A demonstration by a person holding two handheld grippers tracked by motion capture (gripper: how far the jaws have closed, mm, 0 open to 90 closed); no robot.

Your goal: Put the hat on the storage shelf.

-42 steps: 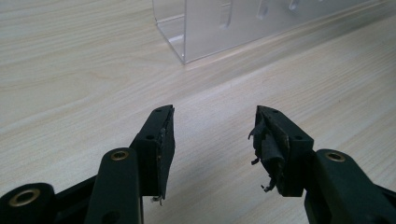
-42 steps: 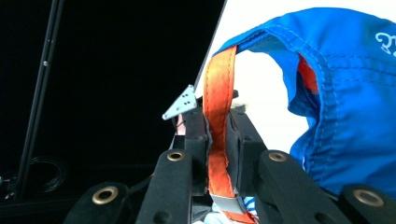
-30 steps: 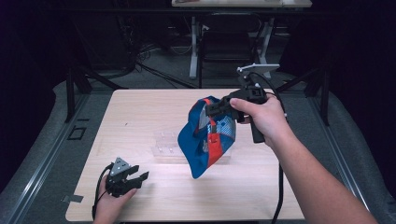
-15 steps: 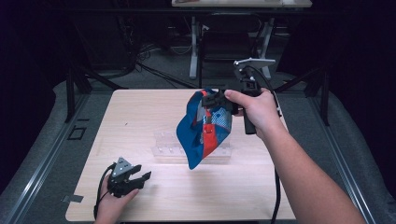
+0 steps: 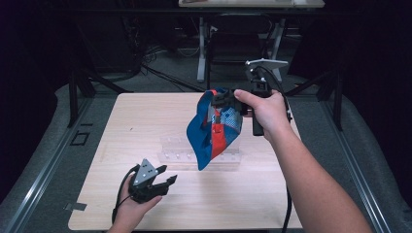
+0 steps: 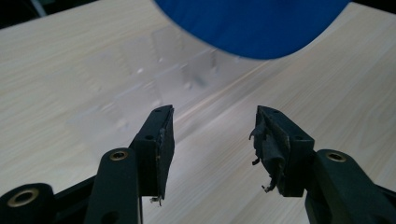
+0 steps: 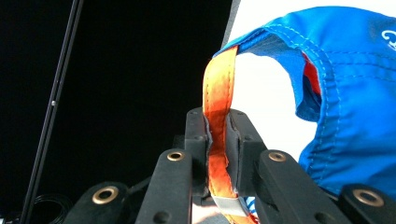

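You're holding the blue cap [image 5: 214, 128] up mid-frame w/ the right hand-held gripper [image 5: 228, 99], jaws clamped on its orange strap [image 7: 217, 116]. Left hand-held gripper [image 5: 163, 183] is idling lower left, jaws apart. Next, prob.: lowering the cap onto the clear rack [image 5: 175, 150] on the table [image 5: 131, 116].

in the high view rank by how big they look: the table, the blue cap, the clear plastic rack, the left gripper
1. table
2. blue cap, though held up nearer the camera
3. clear plastic rack, partly hidden behind the cap, so its rank against the cap is unsure
4. left gripper
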